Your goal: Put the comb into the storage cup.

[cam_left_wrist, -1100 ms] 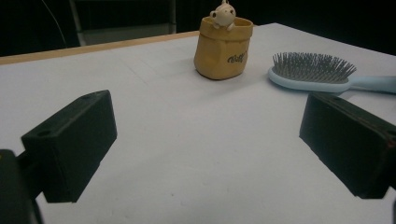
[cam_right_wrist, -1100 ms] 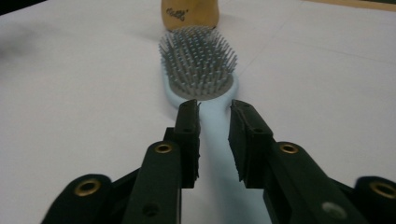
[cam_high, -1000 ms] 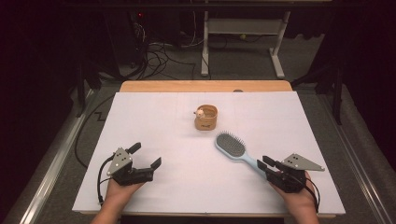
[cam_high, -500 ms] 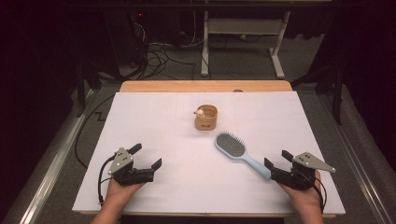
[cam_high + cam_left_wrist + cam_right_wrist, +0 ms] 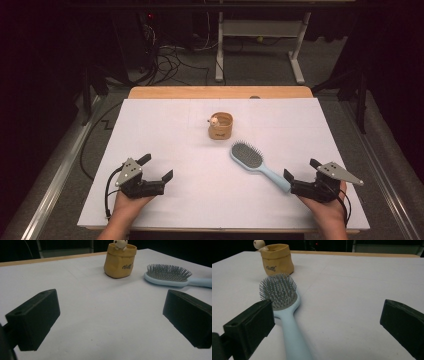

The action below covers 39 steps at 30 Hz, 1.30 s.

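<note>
A light blue hairbrush (image 5: 257,165) lies bristles-up on the white table cover (image 5: 165,125), with its handle pointing at my right gripper (image 5: 300,169). That gripper rests near the front right, open and holding nothing. In the right gripper view the hairbrush (image 5: 284,312) runs just inside the left jaw of my right gripper (image 5: 327,315). A small tan cup (image 5: 220,126) with a toy figure on its rim stands mid-table, beyond the brush. My left gripper (image 5: 156,167) sits open at the front left. From my left gripper (image 5: 111,305), the cup (image 5: 120,261) and the hairbrush (image 5: 166,277) lie far ahead.
A wooden table edge (image 5: 220,92) shows beyond the white cover. Past it are floor cables (image 5: 170,55) and a white stand (image 5: 260,45). Metal rails (image 5: 55,185) run along both sides of the table.
My right gripper has drawn back to the right, away from the end of the brush handle. The brush, the cup and my left gripper have stayed put.
</note>
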Available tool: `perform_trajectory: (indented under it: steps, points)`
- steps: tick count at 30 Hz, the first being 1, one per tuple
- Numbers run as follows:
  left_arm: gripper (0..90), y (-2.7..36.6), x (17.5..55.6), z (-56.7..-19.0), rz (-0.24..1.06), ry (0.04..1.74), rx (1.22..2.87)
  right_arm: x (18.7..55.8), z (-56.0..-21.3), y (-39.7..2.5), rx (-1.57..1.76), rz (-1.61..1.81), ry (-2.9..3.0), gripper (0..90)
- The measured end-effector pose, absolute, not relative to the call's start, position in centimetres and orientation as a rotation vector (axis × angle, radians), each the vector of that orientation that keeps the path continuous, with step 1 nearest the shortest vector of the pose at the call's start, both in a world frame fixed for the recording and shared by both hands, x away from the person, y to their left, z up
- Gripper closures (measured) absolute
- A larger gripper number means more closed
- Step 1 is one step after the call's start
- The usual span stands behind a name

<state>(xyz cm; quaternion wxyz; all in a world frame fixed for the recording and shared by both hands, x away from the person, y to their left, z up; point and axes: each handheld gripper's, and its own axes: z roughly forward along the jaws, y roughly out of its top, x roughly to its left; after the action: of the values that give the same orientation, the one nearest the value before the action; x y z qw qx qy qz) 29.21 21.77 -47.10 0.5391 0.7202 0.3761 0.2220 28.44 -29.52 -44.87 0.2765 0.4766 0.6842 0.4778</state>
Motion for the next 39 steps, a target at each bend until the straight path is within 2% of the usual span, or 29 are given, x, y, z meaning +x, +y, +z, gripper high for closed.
perform_trajectory:
  steps: [8, 13, 24, 39]
  points:
    - [4.0, 21.9, 29.2, -47.0, 0.561, 0.886, 1.689, 28.4, -44.9, -29.2, 1.233, 1.27, 1.872, 0.2]
    - [2.0, 21.6, 29.1, -47.0, 0.561, 0.834, 1.703, 28.4, -44.9, -29.2, 1.219, 1.271, 1.88, 0.1]
    - [2.0, 21.8, 29.5, -47.1, 0.505, 0.904, 1.732, 28.3, -44.7, -28.9, 1.188, 1.259, 1.899, 0.1]
    - [0.1, 21.8, 29.7, -47.1, 0.536, 0.899, 1.728, 28.2, -44.7, -28.5, 1.167, 1.207, 1.956, 0.1]
